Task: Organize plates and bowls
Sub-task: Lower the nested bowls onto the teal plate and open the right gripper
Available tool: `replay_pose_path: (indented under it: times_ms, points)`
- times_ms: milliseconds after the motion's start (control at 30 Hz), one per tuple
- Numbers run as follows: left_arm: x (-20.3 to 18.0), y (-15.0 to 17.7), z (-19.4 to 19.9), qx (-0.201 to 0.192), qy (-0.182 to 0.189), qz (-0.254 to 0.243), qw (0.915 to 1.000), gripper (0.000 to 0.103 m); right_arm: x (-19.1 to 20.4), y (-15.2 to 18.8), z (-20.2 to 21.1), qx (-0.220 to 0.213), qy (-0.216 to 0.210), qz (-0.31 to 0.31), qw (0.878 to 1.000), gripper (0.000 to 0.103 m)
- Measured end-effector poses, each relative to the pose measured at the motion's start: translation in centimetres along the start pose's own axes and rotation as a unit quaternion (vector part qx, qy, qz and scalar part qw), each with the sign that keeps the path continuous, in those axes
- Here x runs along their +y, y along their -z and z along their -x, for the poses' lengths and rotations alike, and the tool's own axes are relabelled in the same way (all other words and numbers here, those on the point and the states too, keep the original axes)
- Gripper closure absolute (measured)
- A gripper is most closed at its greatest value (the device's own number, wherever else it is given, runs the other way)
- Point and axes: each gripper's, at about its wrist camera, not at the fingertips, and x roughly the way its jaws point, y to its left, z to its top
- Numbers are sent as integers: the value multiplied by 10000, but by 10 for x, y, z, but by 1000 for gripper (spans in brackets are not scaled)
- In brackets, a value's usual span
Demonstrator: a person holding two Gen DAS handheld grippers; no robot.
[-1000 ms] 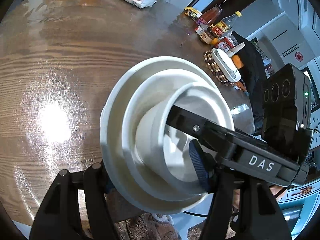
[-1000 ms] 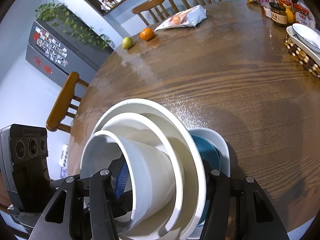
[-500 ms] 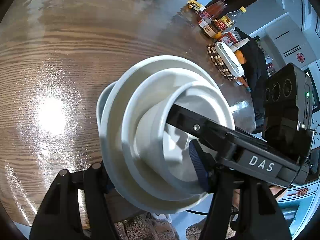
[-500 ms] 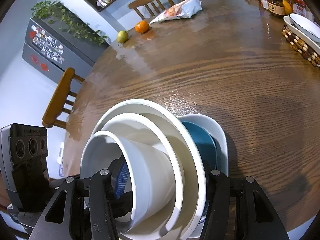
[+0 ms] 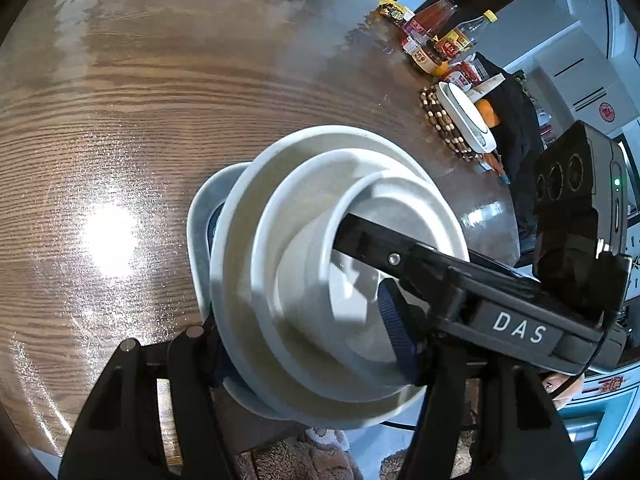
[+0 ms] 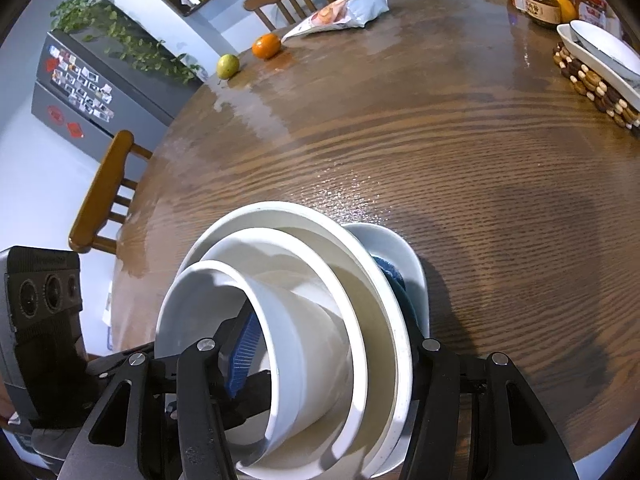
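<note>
Both my grippers clamp the nested stack of bowls (image 6: 304,344): left gripper (image 5: 316,344) jaws and right gripper (image 6: 316,364) jaws each holding opposite sides. Stack tilted, rims facing nine o'clock in right view, just above bench (image 6: 460,152) edge, blue-centred plate (image 6: 394,276) behind it.

The right gripper (image 6: 312,384) clamps a nested stack of white bowls (image 6: 304,320), tilted on edge over the near rim of the round wooden table (image 6: 440,152). Behind the stack, touching it, lies a white plate with a blue centre (image 6: 404,264). The left gripper (image 6: 240,354) reaches into the innermost bowl, its blue pad against the wall.
</note>
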Motion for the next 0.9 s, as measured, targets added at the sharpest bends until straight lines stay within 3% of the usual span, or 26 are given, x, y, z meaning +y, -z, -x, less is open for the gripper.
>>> replay_pose_path:
  times_ms: [300,600,733,900]
  points:
    - [-4,1,9,-331,-343,-239,9986,35,5,-3,7,-69,193,178,9996,44]
    - [-5,4,12,-383,-302,-262,9985,33,13,-1,13,-291,430,334,9981,41]
    - [-8,6,17,-500,-417,-370,9972,32,16,-1,20,-525,716,413,9952,31]
    - [-13,9,24,-653,-558,-504,9950,32,14,-1,22,-581,760,419,9945,31]
